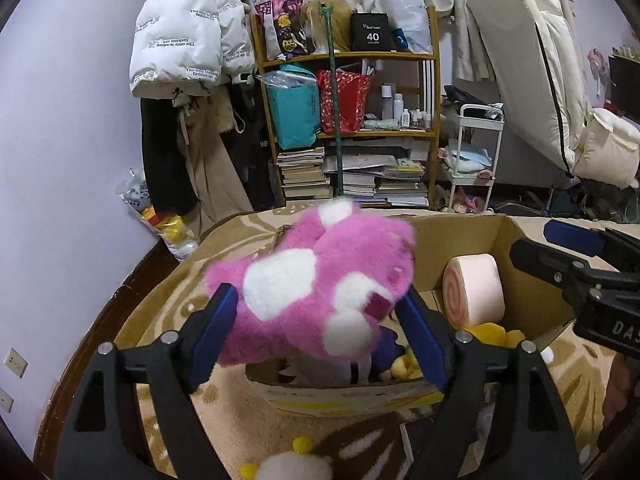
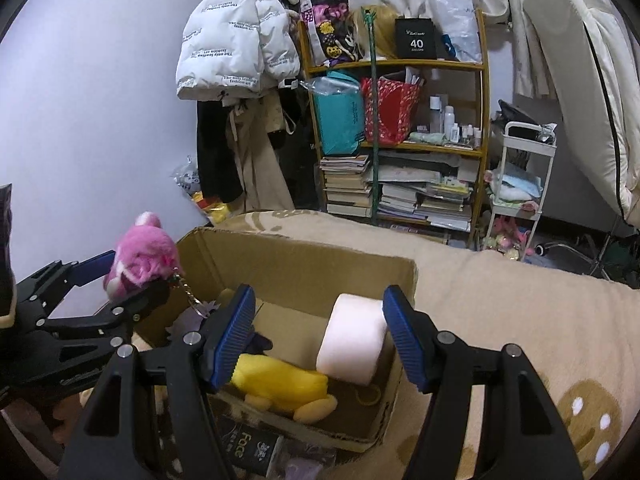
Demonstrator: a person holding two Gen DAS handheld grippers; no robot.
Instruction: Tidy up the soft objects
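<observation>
Home bedroom: bed w/ blanket (image 2: 500, 300), hung coats (image 1: 180, 40), cluttered bookshelf (image 1: 348, 120).

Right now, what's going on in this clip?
Someone is sorting soft toys into a cardboard box on the bed. The left claw has a pink-and-white plush between its fingers, over the box. The right claw hovers open and empty above the box, which already holds a pink roll cushion and a yellow plush.
</observation>
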